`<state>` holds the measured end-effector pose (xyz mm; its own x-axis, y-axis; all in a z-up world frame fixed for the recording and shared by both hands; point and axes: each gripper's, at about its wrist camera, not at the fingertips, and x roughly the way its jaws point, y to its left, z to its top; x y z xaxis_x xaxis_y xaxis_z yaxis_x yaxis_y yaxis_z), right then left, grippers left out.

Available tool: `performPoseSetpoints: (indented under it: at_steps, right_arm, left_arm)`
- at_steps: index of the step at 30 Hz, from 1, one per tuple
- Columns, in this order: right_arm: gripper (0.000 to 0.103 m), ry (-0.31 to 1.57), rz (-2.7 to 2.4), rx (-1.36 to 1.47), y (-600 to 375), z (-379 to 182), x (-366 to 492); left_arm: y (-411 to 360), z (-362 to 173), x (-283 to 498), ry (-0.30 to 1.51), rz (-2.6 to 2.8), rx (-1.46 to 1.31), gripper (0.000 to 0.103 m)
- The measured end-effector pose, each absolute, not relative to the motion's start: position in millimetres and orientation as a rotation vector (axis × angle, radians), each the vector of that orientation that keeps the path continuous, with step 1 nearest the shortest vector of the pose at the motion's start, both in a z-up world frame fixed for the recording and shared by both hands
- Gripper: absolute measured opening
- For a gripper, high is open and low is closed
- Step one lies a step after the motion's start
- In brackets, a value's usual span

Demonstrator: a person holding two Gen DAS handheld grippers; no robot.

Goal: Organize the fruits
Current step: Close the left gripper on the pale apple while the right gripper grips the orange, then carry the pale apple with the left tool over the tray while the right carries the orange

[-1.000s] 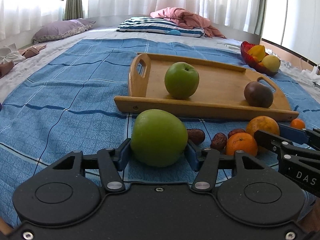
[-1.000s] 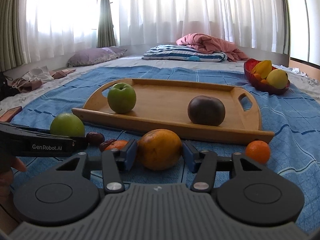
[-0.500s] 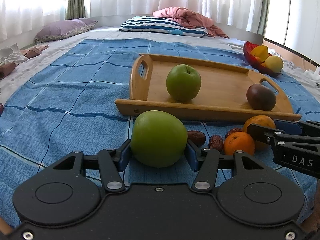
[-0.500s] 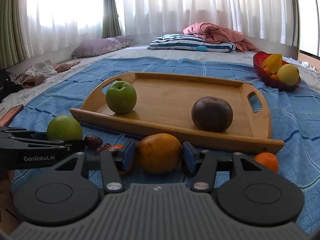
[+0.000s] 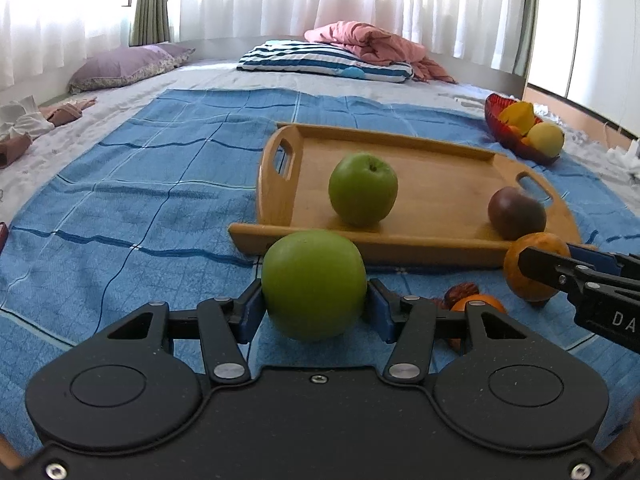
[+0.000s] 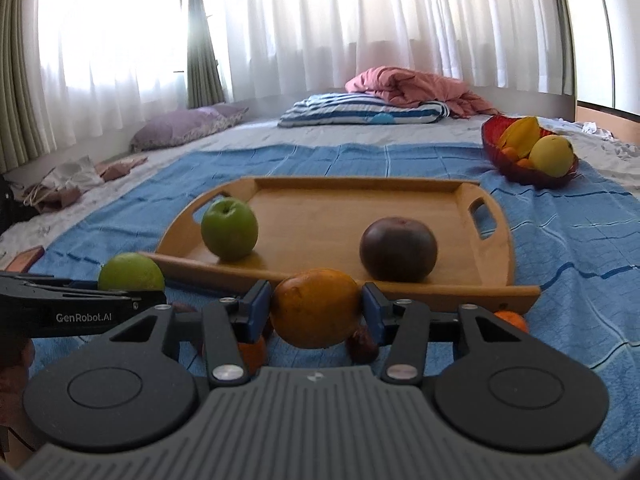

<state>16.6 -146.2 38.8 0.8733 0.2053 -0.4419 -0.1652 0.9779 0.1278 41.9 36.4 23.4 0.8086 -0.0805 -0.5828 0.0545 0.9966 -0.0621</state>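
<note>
Green apples (image 5: 363,189), dark purple fruit (image 6: 397,249), orange citrus (image 6: 316,307), tan wooden tray (image 6: 500,240), blue checked blanket (image 5: 140,208), red bowl (image 6: 496,148)

Green apple (image 5: 314,284) in left claw (image 5: 315,312)

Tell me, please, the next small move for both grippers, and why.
Probably carry both fruits forward over the tray's near rim: the left gripper clamps a green apple, the right gripper an orange fruit, both just before the wooden tray.
</note>
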Motion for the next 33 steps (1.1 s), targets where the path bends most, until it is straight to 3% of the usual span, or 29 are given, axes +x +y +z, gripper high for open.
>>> performPoseSetpoints:
  at_steps: [18, 33]
  right_arm:
    - [0.053, 0.435, 0.087, 0.133, -180, 85, 62]
    - [0.053, 0.632, 0.054, 0.305, -227, 97, 155]
  left_arm:
    - [34, 96, 82, 0.517, -0.117, -0.047, 0.051]
    - [14, 105, 187, 0.665, -0.154, -0.125, 0.051]
